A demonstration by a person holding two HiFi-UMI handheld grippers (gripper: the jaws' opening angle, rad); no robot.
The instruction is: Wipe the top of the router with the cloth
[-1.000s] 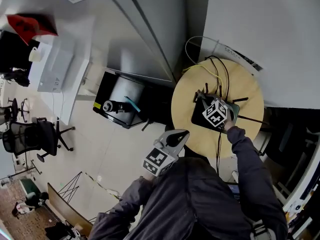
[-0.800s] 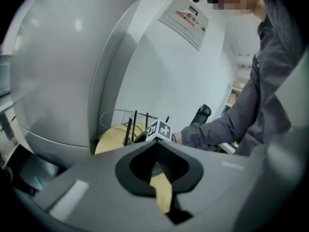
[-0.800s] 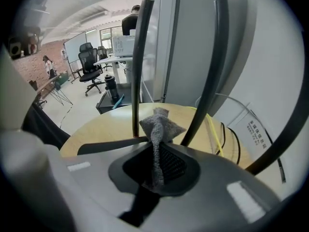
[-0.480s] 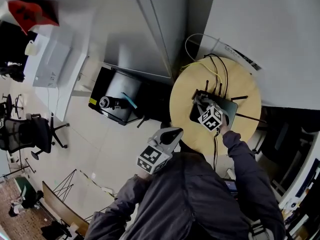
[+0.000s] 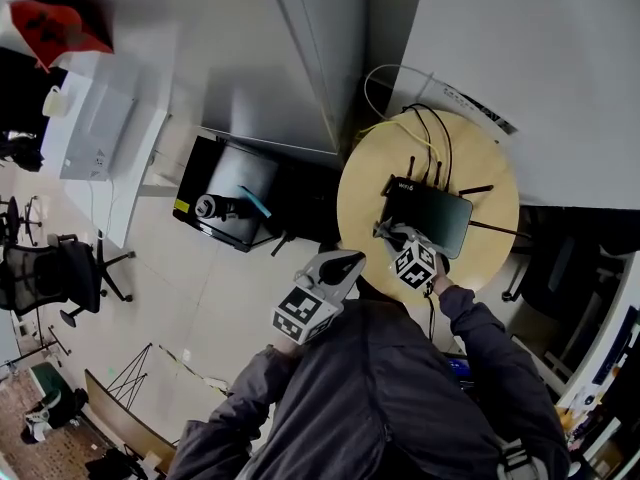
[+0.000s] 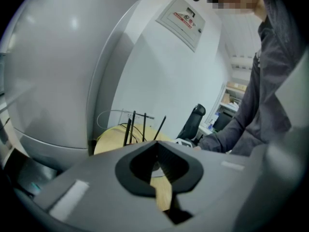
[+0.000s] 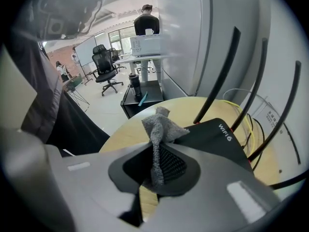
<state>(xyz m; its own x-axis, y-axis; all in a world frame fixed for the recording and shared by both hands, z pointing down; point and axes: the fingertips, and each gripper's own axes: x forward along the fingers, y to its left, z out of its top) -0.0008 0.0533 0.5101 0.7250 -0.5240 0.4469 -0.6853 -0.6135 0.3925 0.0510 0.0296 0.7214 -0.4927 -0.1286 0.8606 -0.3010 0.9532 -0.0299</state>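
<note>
Both claws are closed. Our right gripper [image 7: 155,144] pinches the grey cloth [image 7: 161,122] at the near corner of the black router [image 7: 215,137] on the round table [image 5: 365,193], while our left gripper [image 5: 352,261] is empty. We judge wiping is underway; next, sweep the cloth across the top. Our right arm reaches forward and our left hangs back.

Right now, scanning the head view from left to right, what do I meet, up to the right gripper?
Office chair → black cart → left gripper → right gripper.
</note>
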